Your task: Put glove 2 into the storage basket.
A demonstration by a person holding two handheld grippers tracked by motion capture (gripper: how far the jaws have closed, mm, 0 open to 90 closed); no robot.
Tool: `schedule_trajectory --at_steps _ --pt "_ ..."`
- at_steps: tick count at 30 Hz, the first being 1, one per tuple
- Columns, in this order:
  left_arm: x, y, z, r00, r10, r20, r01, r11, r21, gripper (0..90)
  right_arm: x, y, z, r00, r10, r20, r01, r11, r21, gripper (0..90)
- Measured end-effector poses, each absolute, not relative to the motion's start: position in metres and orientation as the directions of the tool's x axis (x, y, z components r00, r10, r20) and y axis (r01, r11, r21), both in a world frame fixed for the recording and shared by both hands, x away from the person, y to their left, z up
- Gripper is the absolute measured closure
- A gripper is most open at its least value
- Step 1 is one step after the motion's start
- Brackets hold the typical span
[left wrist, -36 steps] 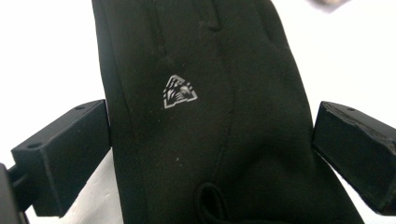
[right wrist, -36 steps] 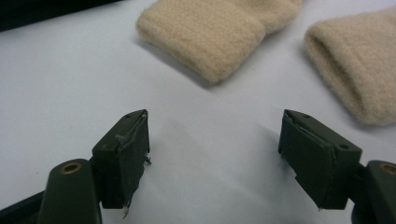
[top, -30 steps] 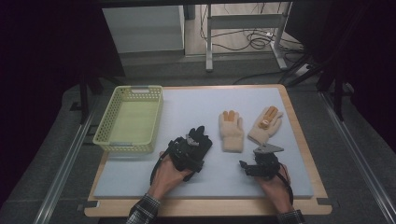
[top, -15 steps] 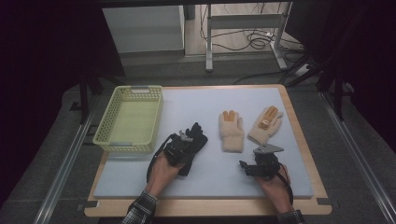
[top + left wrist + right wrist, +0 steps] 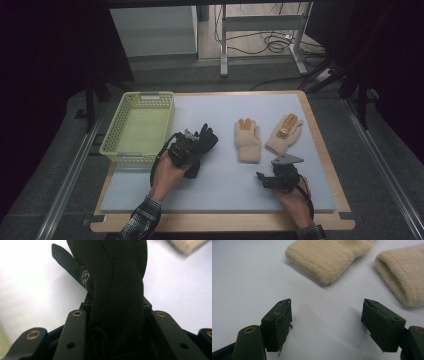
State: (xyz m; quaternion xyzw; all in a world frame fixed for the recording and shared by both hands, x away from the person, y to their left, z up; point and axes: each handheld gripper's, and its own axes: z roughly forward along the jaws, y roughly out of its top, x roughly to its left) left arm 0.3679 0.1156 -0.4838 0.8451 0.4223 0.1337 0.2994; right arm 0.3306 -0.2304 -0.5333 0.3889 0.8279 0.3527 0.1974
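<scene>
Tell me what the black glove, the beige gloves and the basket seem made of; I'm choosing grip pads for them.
Black glove: smooth, matte stretch fabric, perhaps neoprene-like, with stitched seams and a small printed logo. Beige gloves: fuzzy knit, probably wool or acrylic, with a ribbed cuff and orange fingertip patches. Basket: pale yellow-green moulded plastic, judging by its stiff lattice walls.
</scene>
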Motion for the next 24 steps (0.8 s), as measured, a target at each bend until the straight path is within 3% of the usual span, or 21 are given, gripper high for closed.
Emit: schedule_trajectory --at_steps 12,24 --pt "0.391 0.145 -0.428 0.541 0.839 0.05 0.63 -0.444 0.637 63.5 0.331 -0.23 -0.533 -0.621 0.782 -0.053 0.504 0.449 0.738 23.9" --pt "0.416 0.214 -0.404 0.398 0.913 0.093 0.679 -0.361 0.64 63.0 0.331 -0.23 -0.534 -0.621 0.782 -0.052 0.503 0.448 0.739 23.7"
